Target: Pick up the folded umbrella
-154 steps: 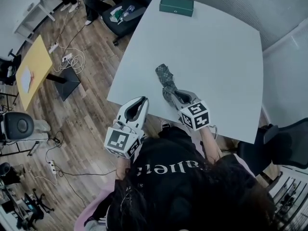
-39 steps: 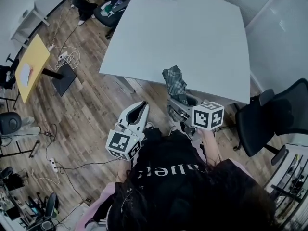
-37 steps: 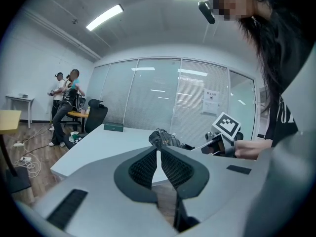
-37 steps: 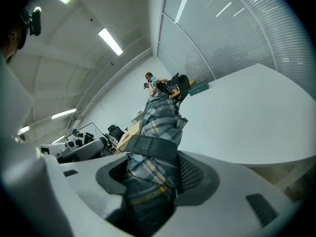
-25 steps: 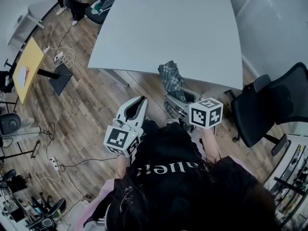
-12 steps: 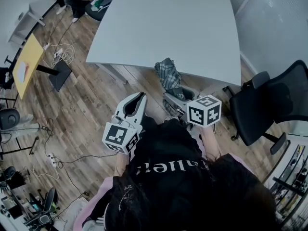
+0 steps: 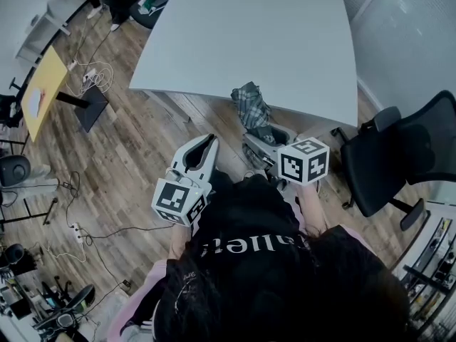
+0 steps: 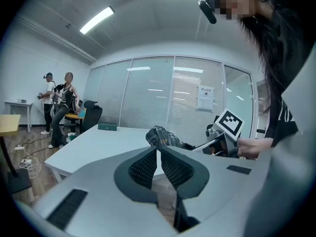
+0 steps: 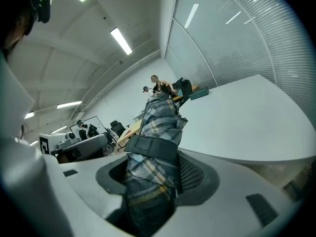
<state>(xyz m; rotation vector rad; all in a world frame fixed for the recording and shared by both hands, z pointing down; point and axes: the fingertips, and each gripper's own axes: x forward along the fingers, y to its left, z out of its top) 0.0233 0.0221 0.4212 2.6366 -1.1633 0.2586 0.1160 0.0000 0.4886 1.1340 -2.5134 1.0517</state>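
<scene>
The folded umbrella [image 7: 252,111], plaid grey-green fabric with a dark strap, is held up in the air just off the near edge of the white table [image 7: 249,34]. My right gripper [image 7: 265,138] is shut on its lower part. In the right gripper view the umbrella [image 9: 157,125] fills the gap between the pads and sticks out forward past them. My left gripper [image 7: 206,144] hangs to the left over the wooden floor, shut and empty. In the left gripper view its pads [image 8: 147,166] meet at the tips, with the umbrella [image 8: 162,136] beyond them.
A green box [image 8: 107,127] lies at the table's far edge. A black office chair [image 7: 399,155] stands close on the right. A yellow table [image 7: 39,95] and cables [image 7: 96,77] are on the floor to the left. Two people [image 8: 63,100] stand at the back.
Several seconds ago the umbrella lay on the table with the right gripper at it. It is now lifted clear of the table's near edge. Over the last second nothing has visibly moved.
</scene>
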